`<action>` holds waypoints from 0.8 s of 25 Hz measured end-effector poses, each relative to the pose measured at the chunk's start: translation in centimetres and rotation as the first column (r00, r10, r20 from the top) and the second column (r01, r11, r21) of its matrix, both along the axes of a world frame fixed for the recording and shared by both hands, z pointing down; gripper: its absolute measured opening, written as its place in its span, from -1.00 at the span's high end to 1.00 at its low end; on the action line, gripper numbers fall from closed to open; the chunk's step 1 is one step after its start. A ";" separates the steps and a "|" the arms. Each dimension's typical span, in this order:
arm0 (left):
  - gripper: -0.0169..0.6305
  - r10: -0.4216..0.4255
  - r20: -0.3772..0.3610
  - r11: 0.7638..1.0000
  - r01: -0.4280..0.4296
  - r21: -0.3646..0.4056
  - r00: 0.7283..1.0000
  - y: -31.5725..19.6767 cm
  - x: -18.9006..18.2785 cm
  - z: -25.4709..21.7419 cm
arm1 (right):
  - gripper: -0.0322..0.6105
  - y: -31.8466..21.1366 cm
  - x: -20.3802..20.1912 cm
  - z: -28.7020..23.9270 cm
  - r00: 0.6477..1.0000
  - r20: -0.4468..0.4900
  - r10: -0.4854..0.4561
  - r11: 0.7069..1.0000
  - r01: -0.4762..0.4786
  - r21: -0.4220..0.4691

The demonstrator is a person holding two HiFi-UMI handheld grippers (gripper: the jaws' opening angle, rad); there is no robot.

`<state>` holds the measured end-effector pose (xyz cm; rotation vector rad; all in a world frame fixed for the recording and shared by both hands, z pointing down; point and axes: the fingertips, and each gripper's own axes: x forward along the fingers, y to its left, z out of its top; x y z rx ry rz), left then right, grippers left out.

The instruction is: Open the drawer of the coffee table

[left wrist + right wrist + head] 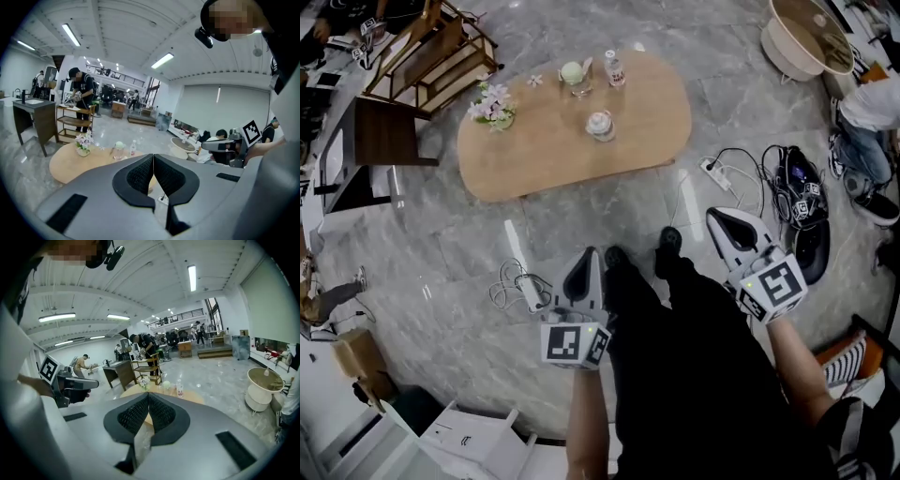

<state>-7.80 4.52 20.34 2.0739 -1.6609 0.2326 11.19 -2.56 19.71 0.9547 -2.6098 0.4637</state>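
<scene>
Left gripper (589, 258) is pinched fully closed with nothing in it, held low by the person's legs. The coffee table (572, 150) sits further off across the floor with flowers (493, 105) and a bottle (614, 68) on top, and I can't spot its drawer from any angle. Right gripper (719, 220) is closed and empty too. I'd say nothing's begun: walk up, find the drawer, pull.
</scene>
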 end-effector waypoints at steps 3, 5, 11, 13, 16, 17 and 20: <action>0.91 -0.010 0.005 0.999 0.011 -0.051 1.000 -0.2 -0.1 2.3 | 0.86 -0.5 -0.2 2.3 1.000 -0.025 -0.018 1.000 0.017 -0.025; 0.91 -0.014 0.005 0.997 0.014 -0.074 1.000 -0.5 -0.2 3.8 | 0.86 -0.8 -0.4 3.6 0.999 -0.026 -0.021 0.999 0.020 -0.033; 0.91 0.069 0.062 0.994 -0.064 -0.092 0.996 -2.3 -0.3 8.2 | 0.86 -1.8 -0.9 7.9 1.000 -0.030 0.000 1.000 -0.001 -0.032; 0.91 0.102 0.071 0.992 -0.096 -0.081 0.992 -2.9 -0.3 9.7 | 0.86 -2.0 -1.2 9.7 1.000 -0.025 0.008 0.999 -0.009 -0.031; 0.91 0.123 0.048 0.989 -0.119 -0.086 0.991 -3.6 -1.0 13.0 | 0.86 -2.3 -2.0 13.0 0.999 -0.042 0.013 1.000 -0.014 -0.027; 0.91 0.124 0.037 0.989 -0.121 -0.085 0.992 -3.7 -1.2 14.1 | 0.86 -2.3 -2.2 14.2 0.998 -0.053 0.014 0.999 -0.015 -0.030; 0.91 0.150 0.036 0.986 -0.146 -0.082 0.988 -3.9 -2.0 18.1 | 0.86 -2.3 -2.7 17.7 0.997 -0.077 0.022 0.999 -0.025 -0.044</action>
